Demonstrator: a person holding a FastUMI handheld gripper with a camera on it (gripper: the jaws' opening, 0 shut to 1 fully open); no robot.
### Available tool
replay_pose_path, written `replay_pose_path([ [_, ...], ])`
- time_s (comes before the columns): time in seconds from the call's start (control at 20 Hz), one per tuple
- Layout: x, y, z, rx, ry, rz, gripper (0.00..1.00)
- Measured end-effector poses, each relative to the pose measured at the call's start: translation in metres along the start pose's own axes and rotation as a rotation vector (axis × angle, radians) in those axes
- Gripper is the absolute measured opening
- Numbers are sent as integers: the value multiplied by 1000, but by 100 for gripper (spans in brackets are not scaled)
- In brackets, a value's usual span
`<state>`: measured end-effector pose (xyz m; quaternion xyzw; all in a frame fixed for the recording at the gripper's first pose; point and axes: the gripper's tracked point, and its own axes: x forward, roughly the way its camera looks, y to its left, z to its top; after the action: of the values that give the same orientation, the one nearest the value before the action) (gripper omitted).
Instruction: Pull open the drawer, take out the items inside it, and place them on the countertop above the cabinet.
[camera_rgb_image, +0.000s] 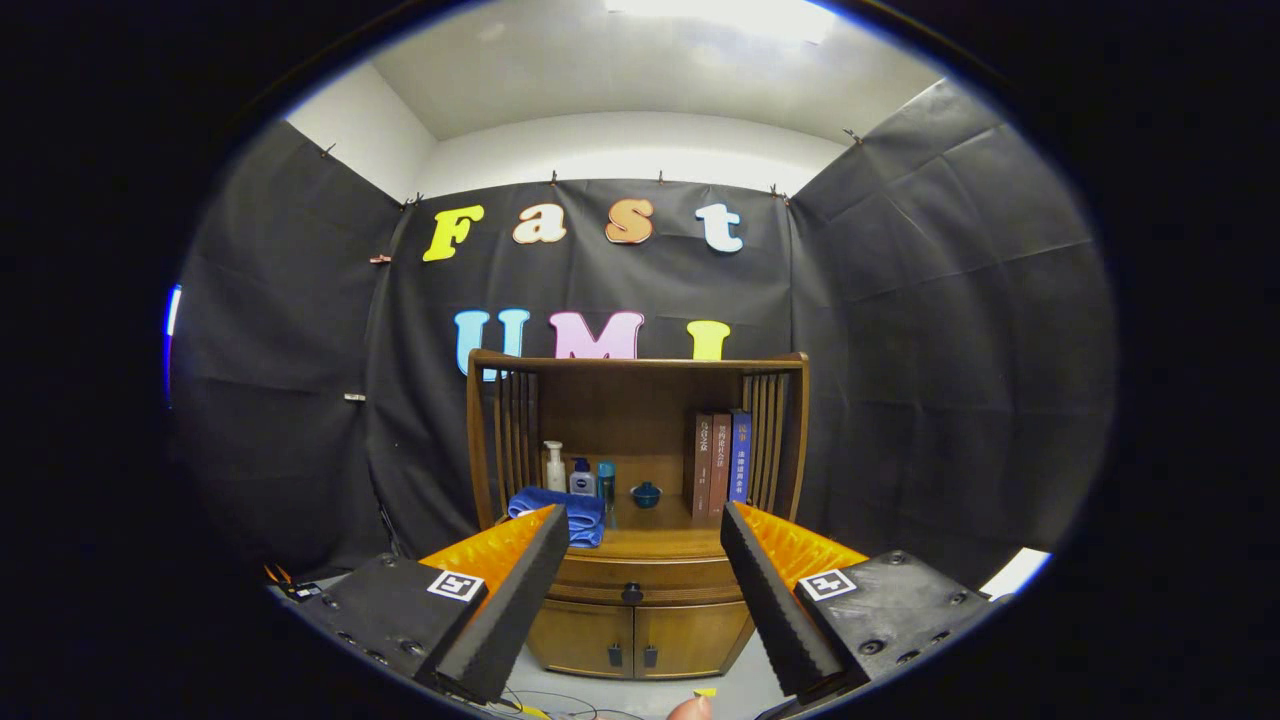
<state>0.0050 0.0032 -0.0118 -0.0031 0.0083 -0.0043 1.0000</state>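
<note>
The gripper (640, 560) is spread wide with nothing between its fingers, held well back from a wooden cabinet (638, 500) that stands straight ahead. The drawer (640, 585) sits closed beyond the gap between the fingers, its dark round knob (632, 593) roughly centred there. Above it lies the countertop (660, 543), carrying a folded blue towel (555, 512) just past the left finger, three small bottles (580, 472), a small blue lidded pot (646, 494) and upright books (722, 462) above the right finger. Two small doors (632, 640) sit below the drawer.
</note>
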Motion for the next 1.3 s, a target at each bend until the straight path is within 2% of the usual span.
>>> replay_pose_path([
  [0.45, 21, 9, -4, 13, -10, 27, 99],
  [0.8, 77, 14, -35, 17, -16, 56, 99],
  [1.0, 109, 11, -63, -3, -43, 55, 98],
  [1.3, 158, 15, -144, 17, 37, 57, 98],
])
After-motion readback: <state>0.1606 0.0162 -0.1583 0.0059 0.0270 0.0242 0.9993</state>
